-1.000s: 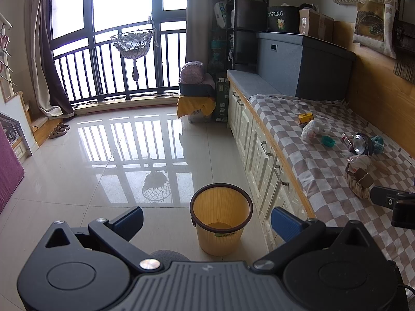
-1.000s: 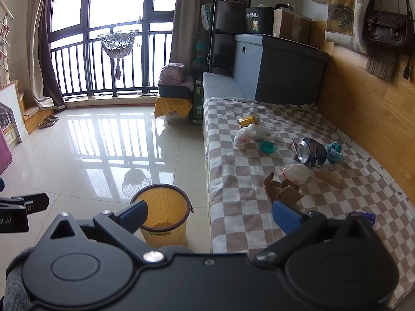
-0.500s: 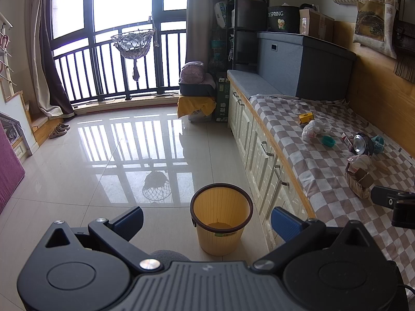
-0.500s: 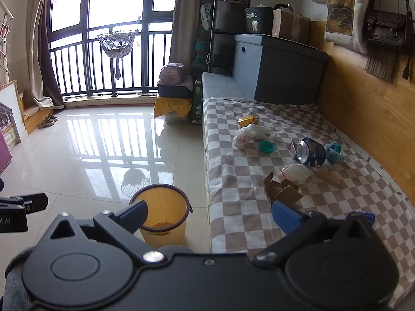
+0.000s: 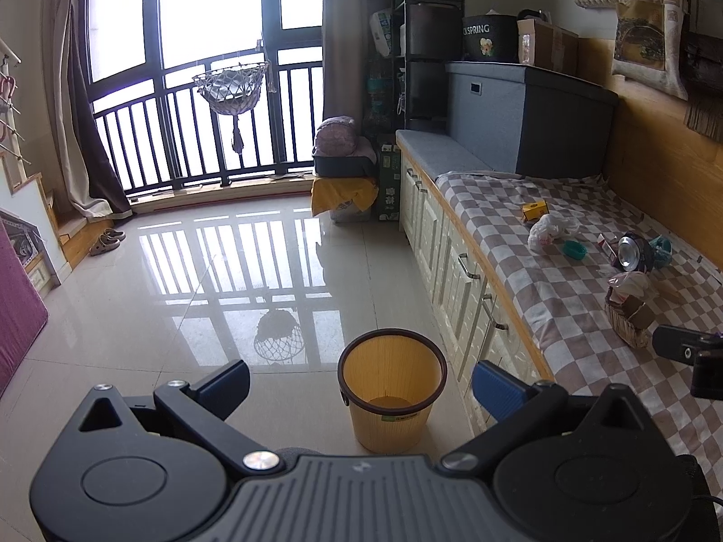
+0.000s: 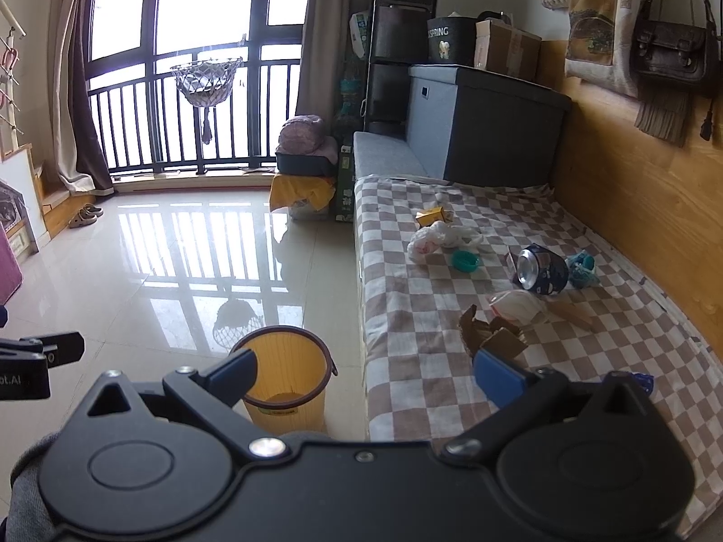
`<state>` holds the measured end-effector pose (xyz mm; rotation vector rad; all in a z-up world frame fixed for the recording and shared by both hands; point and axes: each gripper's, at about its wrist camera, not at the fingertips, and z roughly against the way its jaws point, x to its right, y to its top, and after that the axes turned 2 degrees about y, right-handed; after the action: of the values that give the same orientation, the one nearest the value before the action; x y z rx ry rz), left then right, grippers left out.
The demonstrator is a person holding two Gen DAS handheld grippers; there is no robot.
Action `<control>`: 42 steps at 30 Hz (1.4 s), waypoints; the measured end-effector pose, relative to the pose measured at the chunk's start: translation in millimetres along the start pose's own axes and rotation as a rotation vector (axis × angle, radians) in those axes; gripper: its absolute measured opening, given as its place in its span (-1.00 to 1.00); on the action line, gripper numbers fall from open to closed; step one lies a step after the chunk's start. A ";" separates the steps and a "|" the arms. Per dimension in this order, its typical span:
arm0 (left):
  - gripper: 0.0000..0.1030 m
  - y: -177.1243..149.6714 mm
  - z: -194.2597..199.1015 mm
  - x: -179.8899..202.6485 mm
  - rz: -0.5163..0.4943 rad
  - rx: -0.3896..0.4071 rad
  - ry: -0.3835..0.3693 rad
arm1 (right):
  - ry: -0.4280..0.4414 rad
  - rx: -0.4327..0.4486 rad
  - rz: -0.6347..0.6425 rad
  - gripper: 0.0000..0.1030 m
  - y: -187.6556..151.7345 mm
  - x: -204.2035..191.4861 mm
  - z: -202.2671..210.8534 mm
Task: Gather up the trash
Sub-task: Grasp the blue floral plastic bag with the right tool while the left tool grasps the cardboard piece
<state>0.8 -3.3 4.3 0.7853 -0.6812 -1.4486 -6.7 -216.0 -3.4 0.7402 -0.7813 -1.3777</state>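
A yellow waste bin [image 5: 392,395] with a dark rim stands on the tiled floor beside the bench; it also shows in the right wrist view [image 6: 285,379]. Trash lies on the checkered bench cover [image 6: 406,316]: a crushed can [image 6: 540,269], a white plastic bag [image 6: 434,237], a teal lid [image 6: 465,261], a yellow box [image 6: 431,216], torn cardboard [image 6: 490,332], a white wrapper [image 6: 517,305] and a teal scrap [image 6: 580,266]. My left gripper [image 5: 359,384] is open and empty above the floor near the bin. My right gripper [image 6: 363,368] is open and empty at the bench's near edge.
White cabinet drawers [image 5: 461,280] run under the bench. A grey storage box [image 6: 479,122] stands at the bench's far end. A yellow-draped stand [image 5: 345,194] and a green carton [image 5: 388,185] sit by the balcony rail. Shoes [image 5: 106,239] lie at far left.
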 end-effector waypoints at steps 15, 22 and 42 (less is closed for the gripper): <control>1.00 34.8 -13.4 57.5 -0.123 0.112 -0.090 | -0.160 0.099 -0.111 1.00 -6.2 83.0 11.0; 1.00 54.9 -29.5 96.5 -0.142 0.155 -0.188 | -0.289 0.112 -0.210 1.00 -24.1 147.4 10.3; 1.00 46.1 -136.9 246.9 -0.090 -0.022 -0.483 | -0.429 0.018 -0.497 1.00 -114.7 278.9 -31.6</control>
<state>144.4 -243.8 -53.8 0.4506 -1.0008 -1.7454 -34.2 -501.0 -103.0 0.6865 -0.9827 -2.0229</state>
